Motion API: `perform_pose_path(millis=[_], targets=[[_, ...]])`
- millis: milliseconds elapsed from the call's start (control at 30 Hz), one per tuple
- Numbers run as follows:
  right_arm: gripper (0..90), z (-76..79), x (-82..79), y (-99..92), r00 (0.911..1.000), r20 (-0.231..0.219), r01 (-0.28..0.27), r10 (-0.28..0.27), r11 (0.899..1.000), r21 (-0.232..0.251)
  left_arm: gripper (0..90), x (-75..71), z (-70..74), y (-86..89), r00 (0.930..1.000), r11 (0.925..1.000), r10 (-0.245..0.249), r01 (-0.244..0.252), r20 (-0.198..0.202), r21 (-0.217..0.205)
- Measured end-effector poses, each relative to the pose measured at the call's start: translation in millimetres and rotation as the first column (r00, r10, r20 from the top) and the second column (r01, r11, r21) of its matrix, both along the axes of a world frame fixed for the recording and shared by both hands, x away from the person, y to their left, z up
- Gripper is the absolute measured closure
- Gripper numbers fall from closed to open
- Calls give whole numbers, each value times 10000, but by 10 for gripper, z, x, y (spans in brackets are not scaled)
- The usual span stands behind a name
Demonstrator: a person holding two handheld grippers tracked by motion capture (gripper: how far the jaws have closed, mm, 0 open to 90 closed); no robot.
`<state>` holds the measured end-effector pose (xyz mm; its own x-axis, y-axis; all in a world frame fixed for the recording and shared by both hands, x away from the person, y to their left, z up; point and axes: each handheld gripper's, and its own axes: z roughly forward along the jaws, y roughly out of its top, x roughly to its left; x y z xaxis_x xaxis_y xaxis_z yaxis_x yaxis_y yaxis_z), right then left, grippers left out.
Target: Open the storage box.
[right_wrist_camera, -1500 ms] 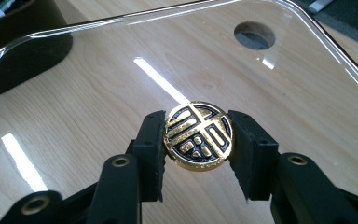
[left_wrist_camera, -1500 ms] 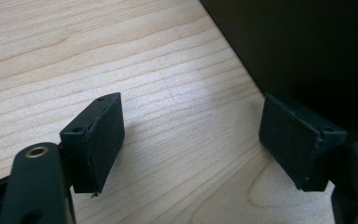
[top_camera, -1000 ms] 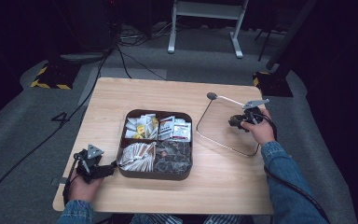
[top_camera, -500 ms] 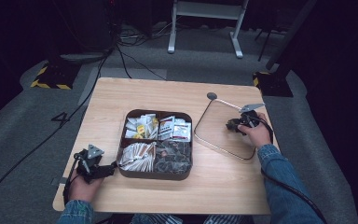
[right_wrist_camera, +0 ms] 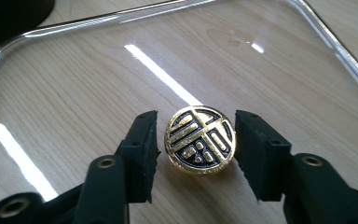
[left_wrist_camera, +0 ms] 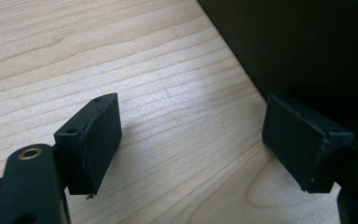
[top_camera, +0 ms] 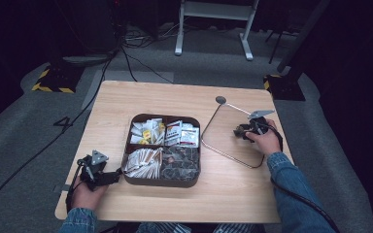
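A clear glass lid [top_camera: 223, 138] lies flat on the table to the right of the dark four-compartment tray [top_camera: 161, 183]. Its round black-and-gold knob [right_wrist_camera: 200, 142] stands between the jaws of my right gripper [right_wrist_camera: 196, 120], also in the high view [top_camera: 243, 131]. Those jaws have just been opening; a narrow gap shows on each side of the knob, so the pads are off it. My left gripper [left_wrist_camera: 196, 130] rests open on the wood beside the tray's left wall [left_wrist_camera: 307, 46], seen from above at the near left [top_camera: 111, 177], with nothing between its pads.
The tray holds several sachets and tea bags [top_camera: 165, 132] in its compartments. A small dark disc [top_camera: 220, 100] sits on the table behind the lid. Bare wood [top_camera: 141, 99] stretches across the far half of the table. Cables cross the floor beyond the table.
The right hand and its gripper have shifted slightly leftward, toward the tray, at the lid's knob. The left hand has stayed where it was.
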<state>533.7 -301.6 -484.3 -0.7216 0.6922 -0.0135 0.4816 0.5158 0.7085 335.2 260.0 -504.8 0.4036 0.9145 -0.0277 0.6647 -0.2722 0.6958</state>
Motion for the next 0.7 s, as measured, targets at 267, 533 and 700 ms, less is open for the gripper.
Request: perform_pose_path(millis=[267, 533, 700], targets=[[417, 81, -312, -65, 9876, 1102, 935, -1115, 9833, 1564, 188, 8, -1, 10, 9999, 9999, -138, 137, -22, -25], [392, 35, -709, 51, 9953, 895, 194, -361, 9833, 1808, 187, 8, -1, 10, 9999, 9999, -143, 143, -24, -24], [367, 132, -811, 69, 9968, 781, -34, -141, 9755, 2200, 187, 6, -1, 8, 9999, 9999, -133, 133, -19, 0]])
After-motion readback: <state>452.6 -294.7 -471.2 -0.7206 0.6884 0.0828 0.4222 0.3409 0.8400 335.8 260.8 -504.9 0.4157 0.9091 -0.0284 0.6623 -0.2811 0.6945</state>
